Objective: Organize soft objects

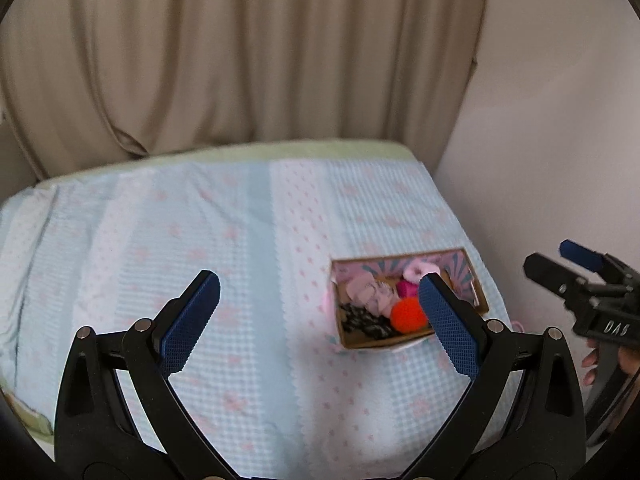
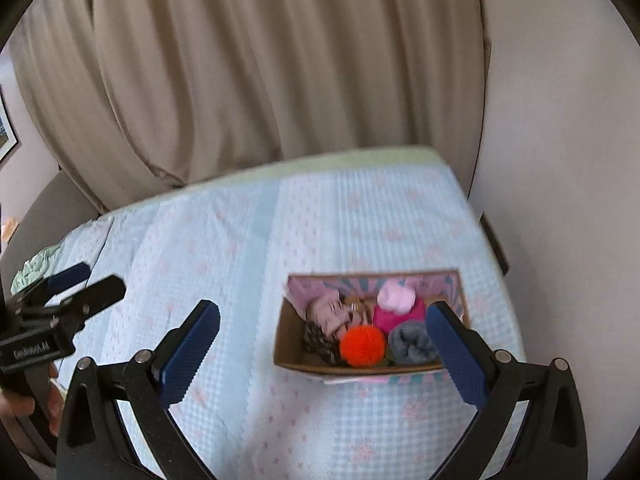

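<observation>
On the black body of my right claw [image 1: 582,268], seen from the left wrist camera, pale letters read "DAS". From the right wrist camera, the black body of my left claw [image 2: 76,284] carries a white line that looks like "GenRobot.AI", though blur leaves it unsure. The open cardboard box [image 2: 288,344] shows a printed pattern without legible words.
</observation>
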